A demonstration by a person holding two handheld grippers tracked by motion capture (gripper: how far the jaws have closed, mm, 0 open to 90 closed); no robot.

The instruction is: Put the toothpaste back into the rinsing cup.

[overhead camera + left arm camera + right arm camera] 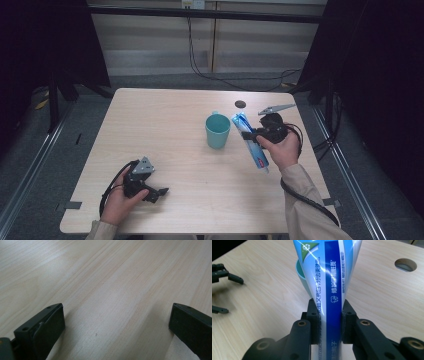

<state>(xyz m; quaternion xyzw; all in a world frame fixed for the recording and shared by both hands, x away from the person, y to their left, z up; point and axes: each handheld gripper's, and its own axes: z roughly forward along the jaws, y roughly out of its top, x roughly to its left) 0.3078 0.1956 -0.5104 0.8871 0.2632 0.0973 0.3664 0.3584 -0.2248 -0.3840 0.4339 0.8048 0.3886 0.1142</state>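
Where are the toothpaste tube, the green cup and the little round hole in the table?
toothpaste tube (pixel 334 280): right gripper view, on its blue printed stripe.
green cup (pixel 218 134): high view, on its outer wall.
round hole (pixel 240 104): high view, on its dark centre.

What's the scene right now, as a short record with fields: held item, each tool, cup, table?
held item: toothpaste tube, blue and white, clamped across its body
right tool: shut on the tube, raised off the table beside the cup
left tool: open, nothing between its jaws, low over bare wood
cup: teal, upright, left of the tube
table: light wood, round hole near the far edge
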